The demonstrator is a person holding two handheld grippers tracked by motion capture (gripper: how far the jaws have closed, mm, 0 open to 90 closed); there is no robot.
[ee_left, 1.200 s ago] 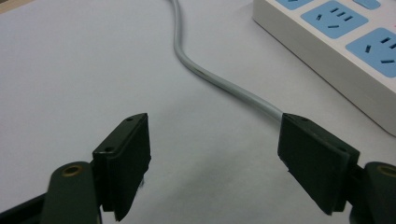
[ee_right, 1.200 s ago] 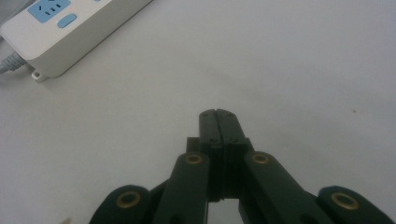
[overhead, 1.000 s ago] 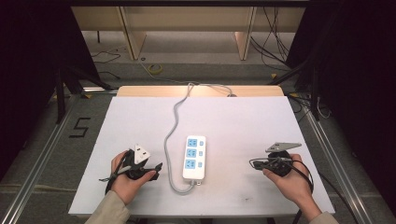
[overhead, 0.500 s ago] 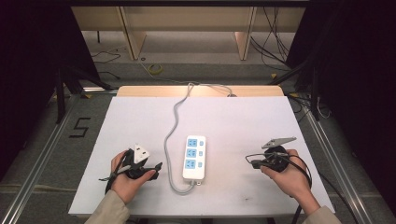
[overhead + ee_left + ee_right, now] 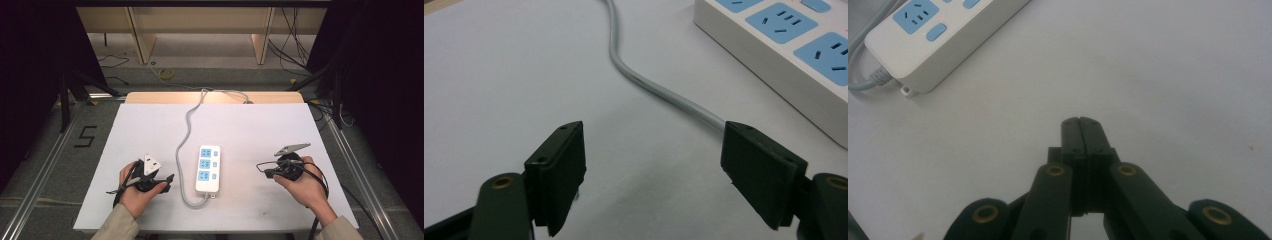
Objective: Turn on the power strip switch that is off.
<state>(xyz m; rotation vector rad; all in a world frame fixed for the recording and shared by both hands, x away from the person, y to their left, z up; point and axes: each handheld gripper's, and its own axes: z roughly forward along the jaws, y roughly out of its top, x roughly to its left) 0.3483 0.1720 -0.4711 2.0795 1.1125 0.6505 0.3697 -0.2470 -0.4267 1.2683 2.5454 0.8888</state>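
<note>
- Lying near the middle of the white table [image 5: 250,130], long axis running away from the person: a white power strip [image 5: 208,168] with three blue sockets in a column and small blue switches beside them.
- Trailing from the strip's near end: a grey cord [image 5: 186,135], looping round on the left side, then snaking up the table and dropping over the far edge.
- Resting left of the strip, just beside the cord's loop: the left gripper [image 5: 162,181], gripped in the left hand [image 5: 137,192], a white three-cornered plate on top.
- Standing wide apart with nothing between them: its black jaws, seen in the left gripper view, hovering low over bare table, with the cord [image 5: 664,92] curving just beyond and the strip [image 5: 784,50] at upper right.
- Sitting well right of the strip: the right gripper [image 5: 261,170], held in the right hand [image 5: 302,185], grey plate on top.
- Pressing tight together on nothing: its jaws in the right gripper view, the right gripper [image 5: 1081,125] pointing toward the strip's cord end [image 5: 938,40] at upper left.
</note>
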